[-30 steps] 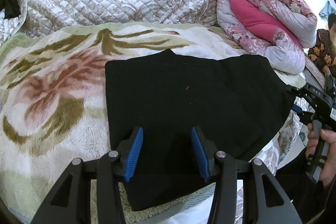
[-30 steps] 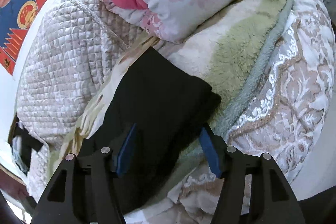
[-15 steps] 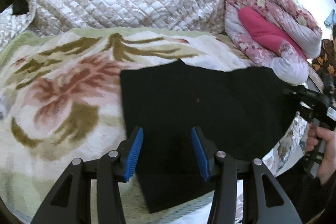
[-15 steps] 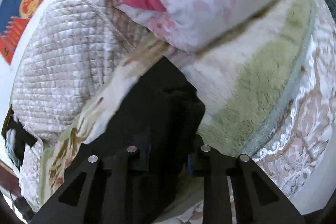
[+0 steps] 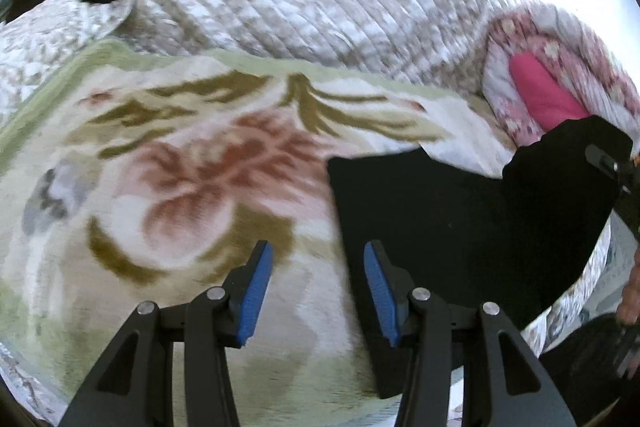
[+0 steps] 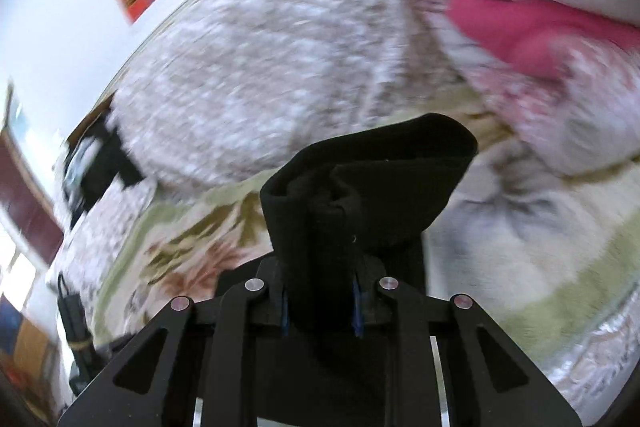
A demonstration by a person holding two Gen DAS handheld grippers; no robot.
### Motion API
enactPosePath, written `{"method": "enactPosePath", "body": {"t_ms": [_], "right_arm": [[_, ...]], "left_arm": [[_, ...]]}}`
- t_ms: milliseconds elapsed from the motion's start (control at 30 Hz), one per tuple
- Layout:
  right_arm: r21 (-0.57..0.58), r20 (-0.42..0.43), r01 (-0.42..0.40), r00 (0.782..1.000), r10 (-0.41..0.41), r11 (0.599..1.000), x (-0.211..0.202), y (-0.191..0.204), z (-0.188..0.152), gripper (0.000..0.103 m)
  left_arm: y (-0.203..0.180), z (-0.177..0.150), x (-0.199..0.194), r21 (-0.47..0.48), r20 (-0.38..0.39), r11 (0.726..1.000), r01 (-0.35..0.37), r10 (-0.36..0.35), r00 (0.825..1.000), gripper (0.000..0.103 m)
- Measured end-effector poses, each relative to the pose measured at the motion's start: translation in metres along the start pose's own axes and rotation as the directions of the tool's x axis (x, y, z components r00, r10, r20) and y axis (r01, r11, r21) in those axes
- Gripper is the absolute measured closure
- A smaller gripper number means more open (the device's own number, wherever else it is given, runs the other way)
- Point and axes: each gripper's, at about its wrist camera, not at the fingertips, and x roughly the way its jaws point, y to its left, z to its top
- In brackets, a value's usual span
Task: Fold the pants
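1. Left wrist view shows the black pants point(image 5: 460, 223) lying on the floral blanket point(image 5: 180, 187) of the bed, already folded into a compact slab; their right end is lifted off the blanket toward the right tool point(image 5: 612, 167).
2. The left tool point(image 5: 316, 283) hangs over the slab's near left edge with its blue pads wide apart and nothing between them.
3. In the right wrist view the right tool point(image 6: 320, 303) is closed on a bunched end of the pants, which rises in front of the lens.
4. Judged from this, at least one fold is done and another is under way; laying the raised end across and flattening it remains.
5. Both views are motion-blurred. The pads of the right tool are mostly buried in cloth, the layer count cannot be told, and the slab's right edge is cut off.
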Motion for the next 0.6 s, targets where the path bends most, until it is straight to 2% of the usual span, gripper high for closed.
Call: {"method": "enactPosePath", "body": {"t_ms": [133,267,367,433,600], "right_arm": [[-0.076,-0.077,-0.078,0.994,0.072,0.994,0.026,0.041,-0.017,0.081],[-0.179,-0.229,-0.147,0.968,0.104,0.973,0.064,0.076,-0.061,0.081],[-0.241,-0.331,-0.154,0.941,0.068,0.958,0.090,0.084,-0.096,0.081],[-0.272,-0.330,-0.158,0.942,0.062,0.949,0.091,0.084,-0.106,0.080],[-0.298,-0.309,-0.166,0.948,0.070,0.940,0.079,0.086,-0.103,0.077]], "left_arm": [[0.020,0.003,-0.007,-0.063,0.020,0.998,-0.012,0.013,1.000,0.052],[0.026,0.005,-0.012,-0.085,0.033,0.996,-0.003,0.005,0.999,0.052],[0.028,0.006,-0.015,-0.091,0.041,0.996,0.003,0.000,0.999,0.052],[0.029,0.005,-0.015,-0.097,0.042,0.995,0.006,-0.002,0.999,0.052],[0.030,0.006,-0.015,-0.102,0.043,0.995,0.006,-0.002,0.999,0.052]]}}
